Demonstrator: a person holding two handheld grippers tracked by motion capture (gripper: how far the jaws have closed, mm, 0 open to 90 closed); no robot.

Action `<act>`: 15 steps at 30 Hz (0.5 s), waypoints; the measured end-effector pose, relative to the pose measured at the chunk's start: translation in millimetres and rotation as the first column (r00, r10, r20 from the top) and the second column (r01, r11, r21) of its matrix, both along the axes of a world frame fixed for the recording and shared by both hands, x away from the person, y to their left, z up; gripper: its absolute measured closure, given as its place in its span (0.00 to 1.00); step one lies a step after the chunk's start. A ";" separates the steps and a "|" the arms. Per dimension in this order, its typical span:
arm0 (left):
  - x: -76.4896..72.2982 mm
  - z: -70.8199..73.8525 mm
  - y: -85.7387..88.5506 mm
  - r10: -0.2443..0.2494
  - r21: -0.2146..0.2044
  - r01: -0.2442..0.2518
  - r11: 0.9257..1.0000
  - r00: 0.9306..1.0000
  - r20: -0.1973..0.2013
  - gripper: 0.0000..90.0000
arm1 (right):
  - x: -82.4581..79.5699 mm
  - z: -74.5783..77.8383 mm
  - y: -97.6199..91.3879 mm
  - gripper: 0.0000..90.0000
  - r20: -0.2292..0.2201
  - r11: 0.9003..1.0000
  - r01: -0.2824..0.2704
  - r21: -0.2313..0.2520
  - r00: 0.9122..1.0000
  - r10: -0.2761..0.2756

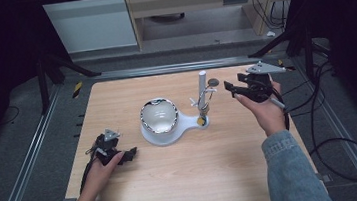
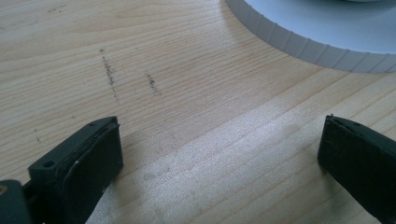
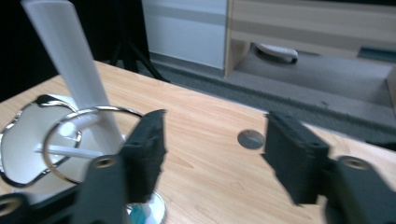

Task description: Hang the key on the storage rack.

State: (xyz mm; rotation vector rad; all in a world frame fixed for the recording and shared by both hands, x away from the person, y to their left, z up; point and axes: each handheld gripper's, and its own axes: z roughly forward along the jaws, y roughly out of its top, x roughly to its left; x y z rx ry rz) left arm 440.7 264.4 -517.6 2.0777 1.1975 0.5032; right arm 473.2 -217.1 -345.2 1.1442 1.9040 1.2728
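Stand just beside right tongs

**Dim workshop surrounding a pale work surface**

A wooden table is sitting on grey carpet, while a white cabinet at 11 o'clock and wooden furniture at 12 o'clock are catching light.
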 end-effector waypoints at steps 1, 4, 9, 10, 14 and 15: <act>0.0 0.0 0.0 0.000 0.000 0.000 1.000 1.000 0.000 0.00 | -0.1 -1.0 -0.1 0.34 -0.002 1.000 0.008 -0.005 1.000 -0.008; 0.0 0.0 0.0 0.000 0.000 0.000 1.000 1.000 0.000 0.00 | 0.1 -4.6 -0.9 0.22 -0.003 0.999 0.031 -0.022 1.000 -0.031; 0.0 0.0 0.0 0.000 0.000 0.000 1.000 1.000 0.000 0.00 | -0.2 -8.5 -3.7 0.12 0.000 0.997 0.062 -0.038 0.998 -0.062; 0.0 0.0 0.0 0.000 0.000 0.000 1.000 1.000 0.000 0.00 | -0.6 -9.4 -4.2 0.12 0.003 0.997 0.063 -0.044 0.998 -0.063; 0.0 0.0 0.0 0.000 0.000 0.000 1.000 1.000 0.000 0.00 | -2.4 -12.4 -6.2 0.10 -0.005 0.997 0.061 -0.047 0.998 -0.061; 0.0 0.0 0.0 0.000 0.000 0.000 1.000 1.000 0.000 0.00 | -3.1 -13.3 -6.7 0.10 -0.008 0.997 0.063 -0.048 0.998 -0.063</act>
